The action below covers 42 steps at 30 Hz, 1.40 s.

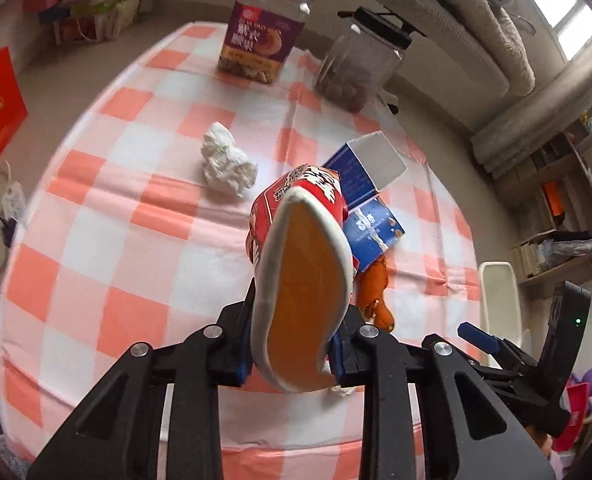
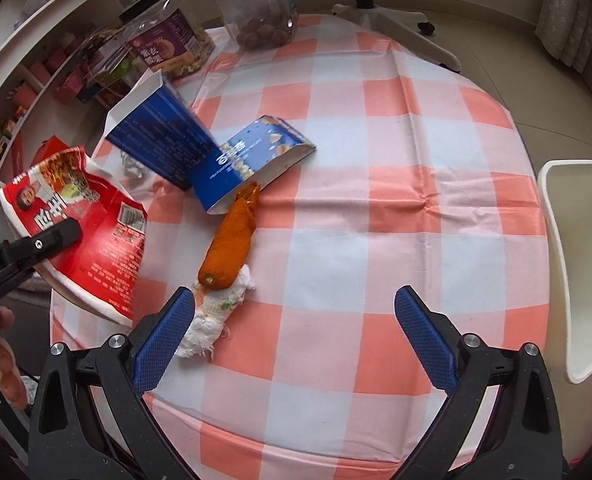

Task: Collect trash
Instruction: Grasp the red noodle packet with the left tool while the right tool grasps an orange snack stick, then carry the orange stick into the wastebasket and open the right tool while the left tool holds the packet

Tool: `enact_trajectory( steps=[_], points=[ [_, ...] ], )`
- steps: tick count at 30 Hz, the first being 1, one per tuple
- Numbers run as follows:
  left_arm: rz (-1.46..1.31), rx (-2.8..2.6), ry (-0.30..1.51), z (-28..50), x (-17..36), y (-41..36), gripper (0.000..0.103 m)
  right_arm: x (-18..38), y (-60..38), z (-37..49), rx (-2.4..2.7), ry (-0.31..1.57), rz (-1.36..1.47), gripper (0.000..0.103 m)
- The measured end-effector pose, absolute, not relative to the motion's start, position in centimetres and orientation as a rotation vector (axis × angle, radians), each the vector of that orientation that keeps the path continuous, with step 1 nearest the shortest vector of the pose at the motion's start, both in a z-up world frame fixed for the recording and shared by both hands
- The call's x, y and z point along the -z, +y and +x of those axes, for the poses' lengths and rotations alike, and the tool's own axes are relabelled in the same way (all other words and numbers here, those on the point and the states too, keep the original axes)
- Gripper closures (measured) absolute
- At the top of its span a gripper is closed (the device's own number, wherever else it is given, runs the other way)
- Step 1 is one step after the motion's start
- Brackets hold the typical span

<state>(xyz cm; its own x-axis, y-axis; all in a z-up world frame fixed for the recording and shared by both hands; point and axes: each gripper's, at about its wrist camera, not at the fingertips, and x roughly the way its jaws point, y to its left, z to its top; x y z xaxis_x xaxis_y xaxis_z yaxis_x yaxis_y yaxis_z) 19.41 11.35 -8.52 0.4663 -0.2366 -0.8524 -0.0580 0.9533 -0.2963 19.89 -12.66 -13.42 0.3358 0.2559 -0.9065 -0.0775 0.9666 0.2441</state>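
My left gripper (image 1: 302, 316) is shut on a squashed red noodle cup (image 1: 296, 216) whose orange inside faces the camera. In the right wrist view the same cup (image 2: 80, 220) hangs at the left table edge, with one left finger (image 2: 56, 236) across it. My right gripper (image 2: 296, 300) stands open above the checked tablecloth (image 2: 376, 200), nothing between its fingers. By its left fingertip lies a white tissue (image 2: 212, 312) with an orange peel (image 2: 232, 240) on it. Two torn blue carton pieces (image 2: 164, 136) (image 2: 252, 160) lie beyond. A crumpled tissue (image 1: 226, 160) sits mid-table.
Two clear black-lidded jars (image 1: 268, 28) (image 1: 360, 64) stand at the table's far edge. A white chair (image 2: 576, 260) is against the right side of the table. A chair base (image 2: 396, 20) and shelves (image 2: 24, 80) are on the floor beyond.
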Motion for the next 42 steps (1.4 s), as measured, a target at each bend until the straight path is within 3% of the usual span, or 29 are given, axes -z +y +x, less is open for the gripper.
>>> enact_trajectory(
  steps=[6,11,14,15,16,18,42],
  points=[
    [-0.184,0.031,0.985,17.0,5.4,11.8,0.074,13.9,-10.3,20.8,-0.262,1.183,0.201,0.008],
    [-0.165,0.011,0.997,16.8,5.8,12.3,0.073,16.1,-9.6,23.4,-0.24,1.202,0.215,0.021],
    [-0.164,0.002,1.015,16.9,6.5,12.3,0.073,16.6,-9.5,23.8,-0.255,1.181,0.201,0.045],
    [-0.165,0.002,1.02,17.0,6.7,12.3,0.073,16.5,-9.4,24.0,-0.286,1.189,0.204,0.067],
    [-0.166,0.0,1.02,16.9,6.7,12.3,0.073,16.5,-9.3,24.0,-0.315,1.202,0.224,0.076],
    [-0.16,-0.006,1.013,16.8,6.5,12.2,0.073,16.1,-9.3,23.8,-0.325,1.195,0.225,0.083],
    [-0.124,-0.097,0.736,15.4,1.9,9.7,0.073,5.0,-12.3,20.3,-0.404,0.826,0.255,0.086]
  ],
)
